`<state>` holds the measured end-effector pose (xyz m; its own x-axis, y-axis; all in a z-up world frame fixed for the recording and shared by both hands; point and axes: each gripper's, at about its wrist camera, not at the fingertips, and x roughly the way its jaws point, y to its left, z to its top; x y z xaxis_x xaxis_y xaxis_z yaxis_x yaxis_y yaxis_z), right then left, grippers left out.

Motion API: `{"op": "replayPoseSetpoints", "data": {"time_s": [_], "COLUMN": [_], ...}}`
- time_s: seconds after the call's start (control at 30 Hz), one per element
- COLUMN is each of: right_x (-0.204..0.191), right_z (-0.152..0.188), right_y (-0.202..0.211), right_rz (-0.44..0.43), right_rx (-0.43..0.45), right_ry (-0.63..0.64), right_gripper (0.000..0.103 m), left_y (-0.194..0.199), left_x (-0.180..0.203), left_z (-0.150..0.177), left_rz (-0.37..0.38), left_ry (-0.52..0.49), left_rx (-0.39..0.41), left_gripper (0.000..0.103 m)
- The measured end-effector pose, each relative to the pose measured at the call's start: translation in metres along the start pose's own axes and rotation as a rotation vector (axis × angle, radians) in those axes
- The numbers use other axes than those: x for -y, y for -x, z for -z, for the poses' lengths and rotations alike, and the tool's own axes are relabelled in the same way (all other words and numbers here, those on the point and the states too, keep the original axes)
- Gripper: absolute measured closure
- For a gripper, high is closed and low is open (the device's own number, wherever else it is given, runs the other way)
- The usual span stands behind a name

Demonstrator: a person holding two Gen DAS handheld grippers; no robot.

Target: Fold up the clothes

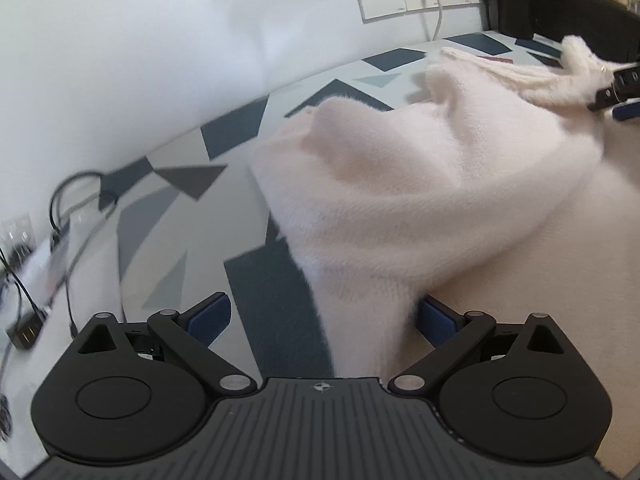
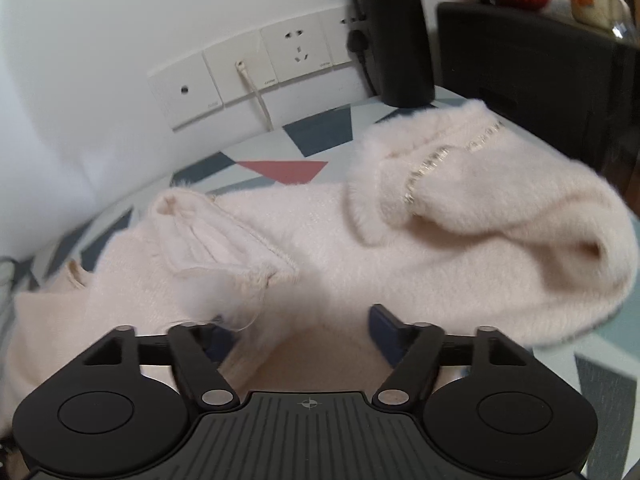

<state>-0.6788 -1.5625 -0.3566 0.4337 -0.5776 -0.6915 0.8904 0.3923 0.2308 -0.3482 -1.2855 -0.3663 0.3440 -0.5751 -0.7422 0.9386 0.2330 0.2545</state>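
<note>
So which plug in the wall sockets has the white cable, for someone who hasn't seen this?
Find the row of white wall sockets above the patterned table. The white cable hangs from the second plate from the left; its neighbours there are bare.

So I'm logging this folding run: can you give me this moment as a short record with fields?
garment: fluffy cream sweater, rumpled, not yet folded
surface: geometric-patterned tabletop
left gripper: open, sweater fabric between its fingers
right gripper: open, over the sweater
behind: wall sockets, black bottle
</note>
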Motion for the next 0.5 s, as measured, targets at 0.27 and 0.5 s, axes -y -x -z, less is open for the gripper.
{"op": "replayPoseSetpoints", "data": {"time_s": [0.27, 0.5], "right_x": [0.000, 0.013], "right_z": [-0.010, 0.023], "right_y": [0.026, 0.043], "right_rz": [-0.019, 0.071], "right_rx": [0.072, -0.112], "right_ry": [-0.035, -0.074], "right_gripper": [0.083, 0.074], "left_y": [-0.002, -0.005], "left_x": [-0.024, -0.035], "left_z": [-0.004, 0.001], "left_rz": [0.027, 0.096], "left_ry": [0.143, 0.190], "left_rx": [-0.022, -0.054], "left_gripper": [0.016, 0.015]}}
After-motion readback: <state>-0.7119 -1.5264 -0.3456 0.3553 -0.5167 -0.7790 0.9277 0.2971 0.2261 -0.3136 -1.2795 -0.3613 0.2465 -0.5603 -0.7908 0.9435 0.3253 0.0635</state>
